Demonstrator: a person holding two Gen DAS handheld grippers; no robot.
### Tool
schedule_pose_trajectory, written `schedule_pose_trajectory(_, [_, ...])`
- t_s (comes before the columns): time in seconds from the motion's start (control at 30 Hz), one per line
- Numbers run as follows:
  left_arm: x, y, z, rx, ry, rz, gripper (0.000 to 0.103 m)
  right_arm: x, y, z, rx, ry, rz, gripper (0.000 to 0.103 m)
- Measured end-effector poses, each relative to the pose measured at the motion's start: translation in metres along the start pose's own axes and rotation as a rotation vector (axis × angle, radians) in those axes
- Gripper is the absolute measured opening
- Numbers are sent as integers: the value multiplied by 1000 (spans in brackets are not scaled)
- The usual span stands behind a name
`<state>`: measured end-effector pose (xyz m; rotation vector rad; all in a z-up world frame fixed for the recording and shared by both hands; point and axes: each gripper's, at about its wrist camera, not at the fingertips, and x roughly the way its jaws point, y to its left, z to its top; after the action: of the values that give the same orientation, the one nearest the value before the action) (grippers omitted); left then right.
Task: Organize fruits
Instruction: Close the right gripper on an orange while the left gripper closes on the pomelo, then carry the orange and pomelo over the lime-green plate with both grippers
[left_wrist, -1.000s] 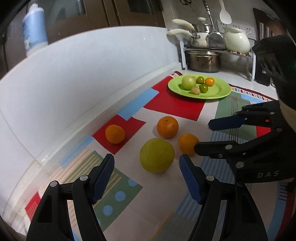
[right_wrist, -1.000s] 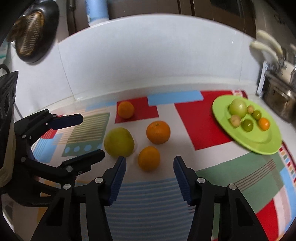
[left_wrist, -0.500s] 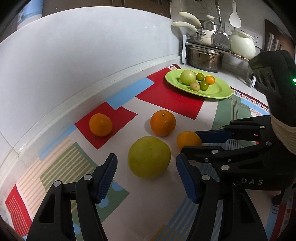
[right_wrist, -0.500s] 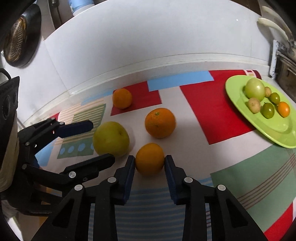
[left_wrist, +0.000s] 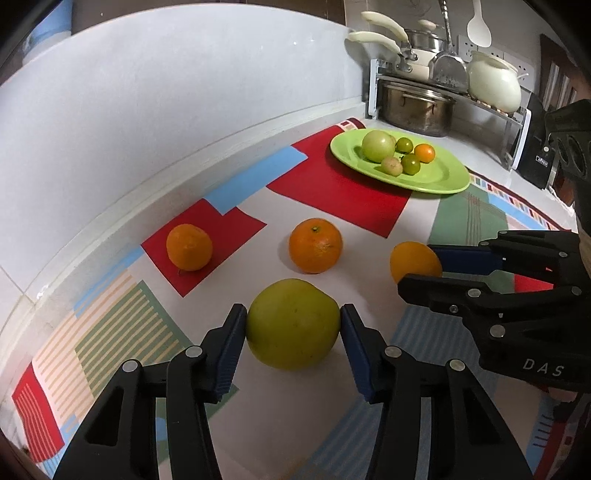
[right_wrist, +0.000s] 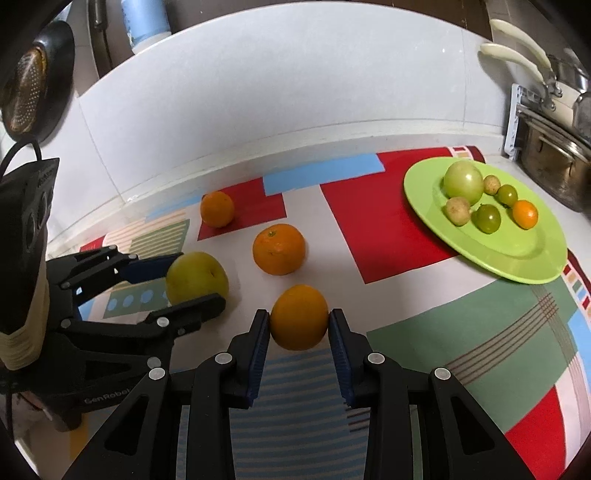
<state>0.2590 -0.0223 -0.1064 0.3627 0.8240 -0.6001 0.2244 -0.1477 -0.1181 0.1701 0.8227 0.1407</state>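
A big yellow-green fruit (left_wrist: 293, 325) lies on the patterned mat between the fingers of my left gripper (left_wrist: 291, 314). Its jaws are closing and both blue pads touch the fruit's sides. My right gripper (right_wrist: 299, 317) is shut on a small orange (right_wrist: 299, 319) that rests on the mat. The left wrist view shows that orange (left_wrist: 413, 258) at the right, in the right gripper (left_wrist: 417, 266). Two more oranges (left_wrist: 316, 245) (left_wrist: 189, 246) lie loose farther back. A green plate (left_wrist: 443, 177) at the back right holds several small fruits.
The white wall (left_wrist: 184, 110) runs close behind the mat. A rack with a steel pot (left_wrist: 417, 107), pans and a white jar (left_wrist: 493, 86) stands behind the plate. A dark strainer (right_wrist: 33, 85) hangs at the far left. The two grippers sit side by side, close together.
The left gripper moved in over the yellow-green fruit and narrowed until its pads reached it. The right gripper shut on the small orange and has held still since.
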Motion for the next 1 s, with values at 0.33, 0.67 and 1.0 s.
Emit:
schedule_pose_trajectory(0.33, [-46,-20,4,-65,-72,39,51,-43,-4,-5,2,-69,-9,34])
schedule_pose_trajectory(0.67, [-93,-54,7,-114,-139,65,51,-101,-18,-11,9,-159,-24,34])
schedule_pose_trajectory(1.0, [-112,-90,18,-136,-182,60,51,-144,-40,-20,9,-225,-43,34])
